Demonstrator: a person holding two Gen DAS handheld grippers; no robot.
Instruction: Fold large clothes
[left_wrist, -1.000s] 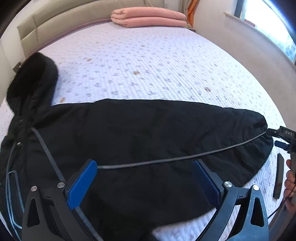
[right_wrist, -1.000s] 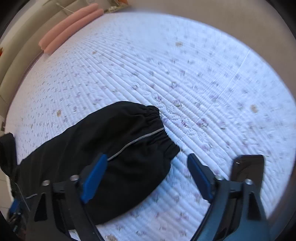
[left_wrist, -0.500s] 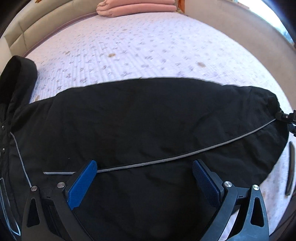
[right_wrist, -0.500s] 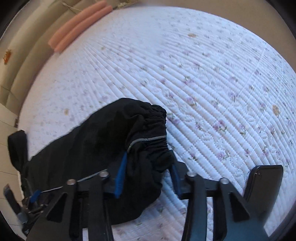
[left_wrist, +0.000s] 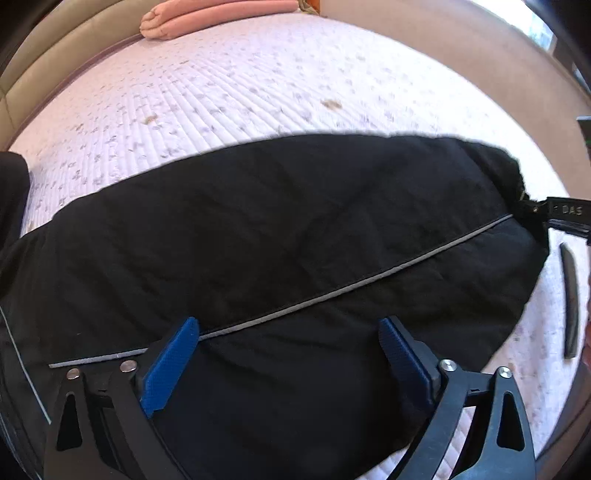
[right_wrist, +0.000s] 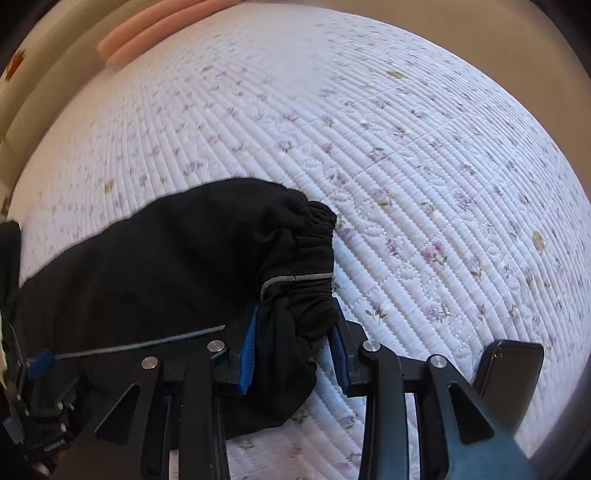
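A black jacket with thin grey piping lies on the bed; its long sleeve (left_wrist: 295, 240) stretches left to right in the left wrist view. My left gripper (left_wrist: 288, 354) is open, low over the sleeve's upper part, its blue pads on either side of the piping. My right gripper (right_wrist: 291, 339) is shut on the sleeve's elastic cuff (right_wrist: 306, 258), which bunches up between its blue pads. It also shows at the right edge of the left wrist view (left_wrist: 554, 216), at the cuff end.
The bed has a white quilted floral cover (right_wrist: 406, 147). Folded pink bedding (left_wrist: 207, 18) lies by the beige headboard. A dark phone-like slab (right_wrist: 513, 373) lies on the cover right of my right gripper, and shows as a thin strip (left_wrist: 569, 302) in the left wrist view.
My right gripper closed on the sleeve cuff and gathered it. My left gripper moved lower and closer over the sleeve, still open.
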